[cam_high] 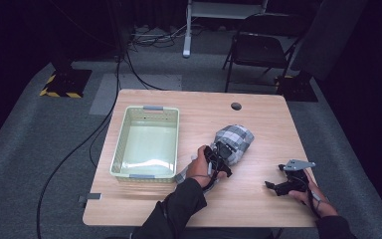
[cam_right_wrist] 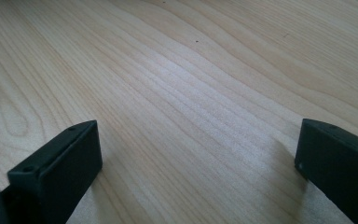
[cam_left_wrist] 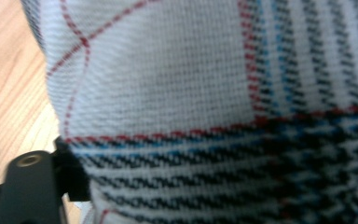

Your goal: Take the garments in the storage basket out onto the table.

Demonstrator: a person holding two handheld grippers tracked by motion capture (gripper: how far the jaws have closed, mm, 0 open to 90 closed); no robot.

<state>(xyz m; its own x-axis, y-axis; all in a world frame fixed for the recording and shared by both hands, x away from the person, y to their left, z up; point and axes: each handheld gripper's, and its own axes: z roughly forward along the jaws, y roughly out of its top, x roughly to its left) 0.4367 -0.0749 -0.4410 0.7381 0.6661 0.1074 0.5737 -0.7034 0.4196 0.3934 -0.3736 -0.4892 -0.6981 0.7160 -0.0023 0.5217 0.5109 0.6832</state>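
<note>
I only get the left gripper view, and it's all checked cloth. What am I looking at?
Observer: A cloth bunched into a bundle on a wooden table, right at the left tool.
Operator: Is anything else on that table?
Observer: A pale green basket stands left of the cloth, with nothing in it.
Operator: And the other hand?
Observer: The right tool is near the table's right edge, apart from the cloth, jaws open on nothing.

left claw (cam_high: 221,160): jaws parted, reaching forward; right claw (cam_high: 278,186): jaws wide, resting low
</note>
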